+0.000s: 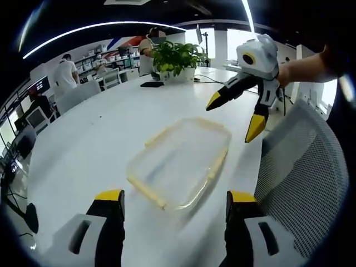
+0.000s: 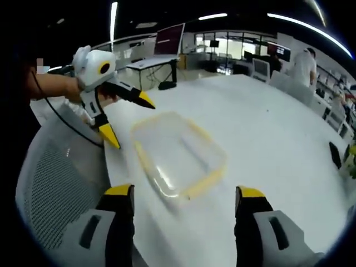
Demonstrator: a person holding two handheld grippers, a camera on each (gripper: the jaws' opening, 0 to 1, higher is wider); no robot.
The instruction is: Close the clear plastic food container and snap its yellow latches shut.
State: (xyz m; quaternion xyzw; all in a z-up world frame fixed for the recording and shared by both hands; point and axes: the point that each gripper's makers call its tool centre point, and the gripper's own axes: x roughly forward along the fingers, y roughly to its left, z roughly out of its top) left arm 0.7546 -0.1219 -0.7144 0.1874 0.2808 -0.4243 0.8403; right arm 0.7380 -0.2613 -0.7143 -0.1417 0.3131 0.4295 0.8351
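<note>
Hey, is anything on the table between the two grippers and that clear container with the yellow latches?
Nothing visible. Bare white table lies between the open left gripper and the container; the open right gripper hangs just past its far corner.

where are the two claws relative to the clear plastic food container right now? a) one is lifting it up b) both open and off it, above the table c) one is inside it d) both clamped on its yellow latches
b: the left claw and right claw hang spread open in the air, clear of the clear plastic food container with yellow latches, which rests flat on the white table.
</note>
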